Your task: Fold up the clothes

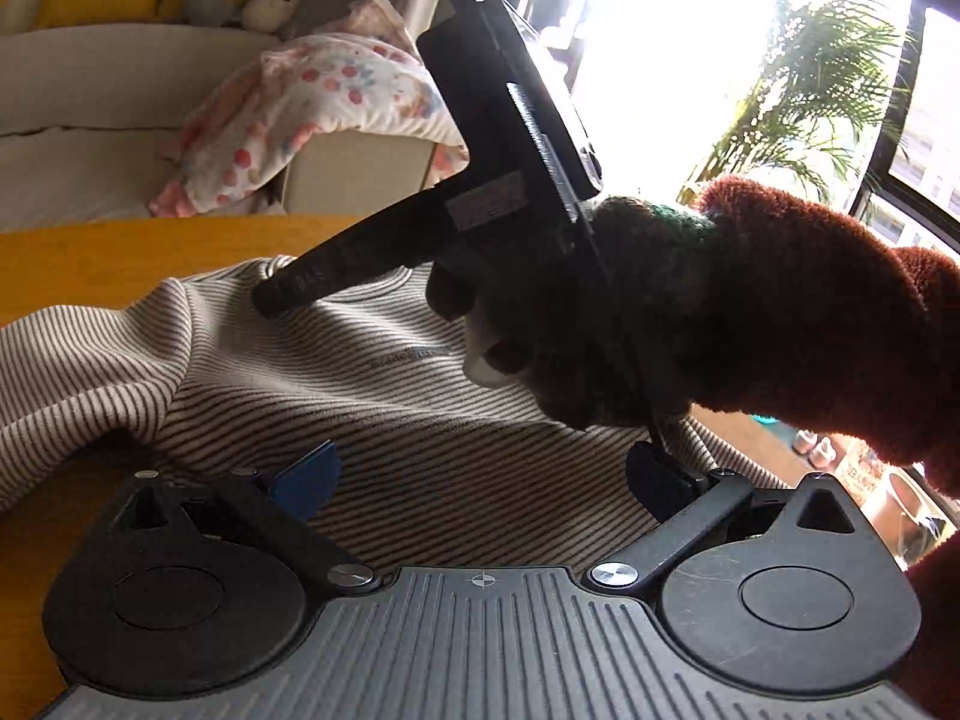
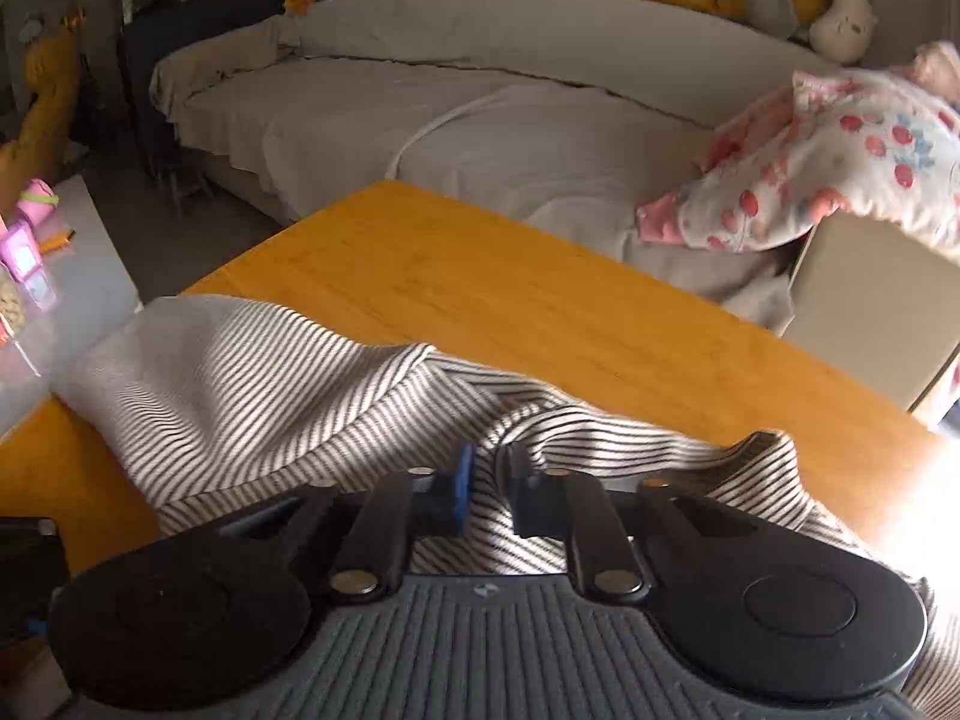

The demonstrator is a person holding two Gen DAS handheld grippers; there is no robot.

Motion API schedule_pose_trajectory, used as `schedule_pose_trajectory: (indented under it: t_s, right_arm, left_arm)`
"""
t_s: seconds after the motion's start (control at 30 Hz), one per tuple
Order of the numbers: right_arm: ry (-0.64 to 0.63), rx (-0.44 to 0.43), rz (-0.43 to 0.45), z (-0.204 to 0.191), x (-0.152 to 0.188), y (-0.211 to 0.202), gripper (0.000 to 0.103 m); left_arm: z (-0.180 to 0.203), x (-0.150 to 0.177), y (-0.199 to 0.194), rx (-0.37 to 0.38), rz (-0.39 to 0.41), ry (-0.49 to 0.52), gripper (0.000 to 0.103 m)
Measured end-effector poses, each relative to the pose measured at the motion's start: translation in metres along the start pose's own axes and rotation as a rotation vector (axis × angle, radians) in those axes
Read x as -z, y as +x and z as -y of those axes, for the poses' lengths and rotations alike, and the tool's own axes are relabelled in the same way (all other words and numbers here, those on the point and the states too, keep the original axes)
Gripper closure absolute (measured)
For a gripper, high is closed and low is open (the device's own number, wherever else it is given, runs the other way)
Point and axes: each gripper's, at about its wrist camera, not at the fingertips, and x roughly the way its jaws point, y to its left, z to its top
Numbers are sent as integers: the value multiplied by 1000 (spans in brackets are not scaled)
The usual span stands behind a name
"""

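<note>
A grey-and-white striped shirt (image 1: 360, 408) lies rumpled on the orange wooden table (image 1: 120, 258). My left gripper (image 1: 480, 480) hovers over the shirt's lower body, open, its blue-padded fingers wide apart with nothing between them. A gloved hand (image 1: 600, 312) in a rust-brown sleeve holds my right gripper (image 1: 273, 300), whose tip meets a raised ridge of cloth near the collar. In the right wrist view the right gripper (image 2: 489, 492) is shut on a fold of the striped shirt (image 2: 240, 390), which bunches up toward its fingers.
The far half of the table (image 2: 480, 276) is bare wood. Behind it stand a grey sofa (image 2: 480, 120) with yellow cushions, a floral blanket (image 2: 840, 162) draped over a beige chair back (image 2: 870, 312), and a low side table with toys (image 2: 36, 240) at the left.
</note>
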Motion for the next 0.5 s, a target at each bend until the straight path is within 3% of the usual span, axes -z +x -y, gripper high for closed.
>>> schedule_pose_trajectory:
  t_s: [0.1,0.2,0.33,0.5]
  right_arm:
    - [-34,168,26,16,-14,14,99]
    - [3,269,-33,48,-19,31,100]
    - [136,180,10,85,-1,-13,98]
    - [63,65,30,69,29,-72,77]
  left_arm:
    - [4,2,-2,-1,-2,22,0]
    - [6,3,-2,-30,-8,43,0]
    - [-1,1,0,-43,-13,10,0]
    - [-7,-3,9,-38,-51,-27,0]
